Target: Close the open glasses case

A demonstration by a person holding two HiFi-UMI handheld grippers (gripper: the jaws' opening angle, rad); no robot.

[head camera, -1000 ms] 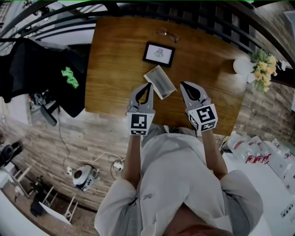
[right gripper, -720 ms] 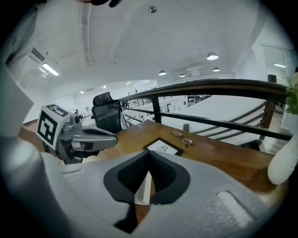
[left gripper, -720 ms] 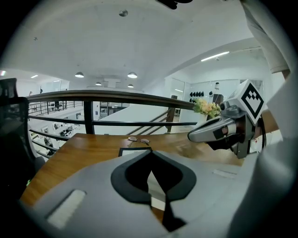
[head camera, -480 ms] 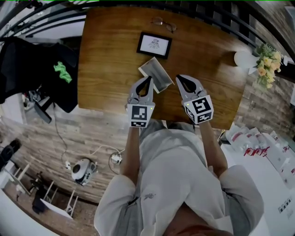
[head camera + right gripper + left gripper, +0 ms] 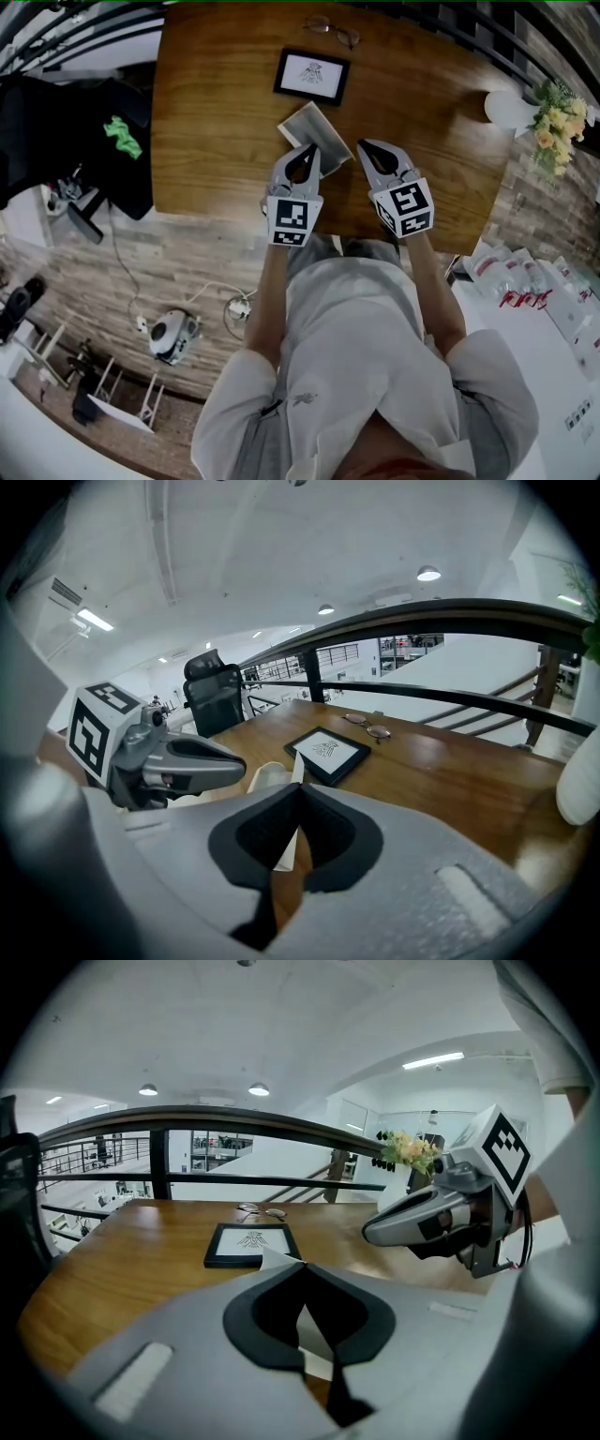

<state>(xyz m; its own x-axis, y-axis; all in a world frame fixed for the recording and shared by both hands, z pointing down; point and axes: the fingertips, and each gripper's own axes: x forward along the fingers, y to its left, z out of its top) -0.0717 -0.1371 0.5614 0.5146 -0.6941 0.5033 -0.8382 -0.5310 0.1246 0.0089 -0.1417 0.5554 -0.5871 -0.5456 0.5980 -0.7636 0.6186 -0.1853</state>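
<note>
The glasses case (image 5: pixel 316 136) is pale grey and lies open on the wooden table (image 5: pixel 216 141), its lid raised. My left gripper (image 5: pixel 305 152) is shut and empty, with its tip over the case's near left edge. My right gripper (image 5: pixel 365 148) is also shut and empty, just right of the case. In the left gripper view the case (image 5: pixel 277 1260) shows past the closed tips of the left gripper (image 5: pixel 302 1269), with the right gripper (image 5: pixel 370 1234) at the right. In the right gripper view the case (image 5: pixel 265 778) lies between the right gripper (image 5: pixel 299 789) and the left gripper (image 5: pixel 239 761).
A black picture frame (image 5: pixel 311 75) lies beyond the case, and a pair of glasses (image 5: pixel 333 31) sits at the far edge by the railing. A white vase (image 5: pixel 506 108) with flowers (image 5: pixel 555 117) stands at the right. A black chair (image 5: pixel 89 141) is left of the table.
Both grippers have moved forward to the case, still shut. The left tip now overlaps the case's near edge, and the right tip is closer beside it.
</note>
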